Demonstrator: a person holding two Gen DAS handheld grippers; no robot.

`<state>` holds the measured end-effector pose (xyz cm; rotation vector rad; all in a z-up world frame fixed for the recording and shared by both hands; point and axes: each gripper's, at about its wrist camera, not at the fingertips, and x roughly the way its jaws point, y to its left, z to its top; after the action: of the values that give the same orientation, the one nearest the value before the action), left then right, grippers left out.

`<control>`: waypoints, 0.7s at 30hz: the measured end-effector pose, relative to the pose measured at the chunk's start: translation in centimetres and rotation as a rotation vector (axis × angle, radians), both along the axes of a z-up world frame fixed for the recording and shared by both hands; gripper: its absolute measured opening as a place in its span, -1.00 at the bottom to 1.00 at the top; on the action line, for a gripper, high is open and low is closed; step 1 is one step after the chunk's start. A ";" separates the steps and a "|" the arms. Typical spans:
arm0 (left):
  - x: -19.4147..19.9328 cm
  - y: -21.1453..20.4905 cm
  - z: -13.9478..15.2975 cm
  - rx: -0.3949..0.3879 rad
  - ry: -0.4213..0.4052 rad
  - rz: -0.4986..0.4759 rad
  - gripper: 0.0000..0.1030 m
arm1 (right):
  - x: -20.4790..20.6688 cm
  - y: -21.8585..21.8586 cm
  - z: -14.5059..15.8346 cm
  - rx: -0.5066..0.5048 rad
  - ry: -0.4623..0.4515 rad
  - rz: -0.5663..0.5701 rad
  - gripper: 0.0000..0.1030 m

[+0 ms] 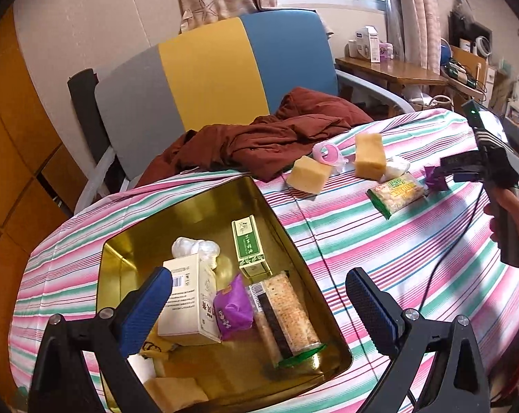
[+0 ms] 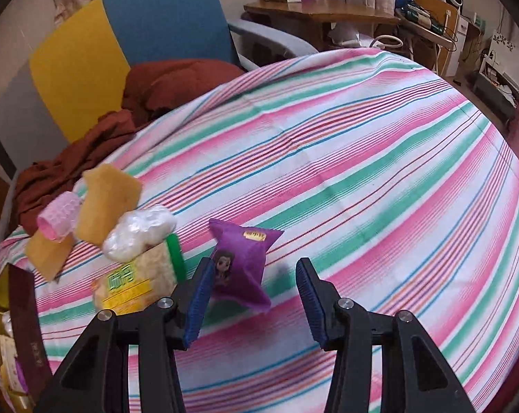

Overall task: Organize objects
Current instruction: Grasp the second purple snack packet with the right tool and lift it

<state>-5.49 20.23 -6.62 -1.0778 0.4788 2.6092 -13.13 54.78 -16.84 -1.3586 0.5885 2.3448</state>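
Hovering right claw [image 2: 252, 296] parted around purple packet [image 2: 242, 268], left claw [image 1: 259, 306] wide over gold tin [image 1: 204, 199]

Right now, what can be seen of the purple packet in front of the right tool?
The purple packet is a small crinkled pillow-shaped wrapper, glossy like foil or plastic, with a cartoon figure and a gold mark printed on it. It lies flat on the striped cloth, sealed ends flared. The right tool is open; its left finger overlaps the packet's edge, contact unclear.
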 end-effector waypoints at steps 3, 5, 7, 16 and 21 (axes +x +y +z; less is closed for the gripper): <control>-0.4 0.1 -0.2 0.006 -0.013 -0.002 0.97 | -0.9 0.0 0.0 0.004 -0.013 -0.003 0.15; -0.6 0.1 -0.3 0.015 -0.019 -0.001 0.97 | -1.3 -0.2 0.0 -0.009 -0.025 -0.002 0.18; -0.6 0.2 -0.4 0.017 -0.022 -0.001 0.97 | -1.7 -0.5 0.1 -0.015 -0.025 0.008 0.18; -0.6 0.0 -0.3 0.014 -0.017 0.000 0.97 | -2.2 -0.2 -1.7 -0.066 -0.064 -0.024 0.20; -0.8 -0.1 -0.3 0.020 -0.027 0.001 0.97 | -1.5 -0.2 -1.5 -0.061 -0.025 -0.019 0.01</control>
<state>-6.33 20.14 -6.95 -1.1058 0.4448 2.5908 -14.59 54.62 -18.32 -1.4003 0.6672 2.3095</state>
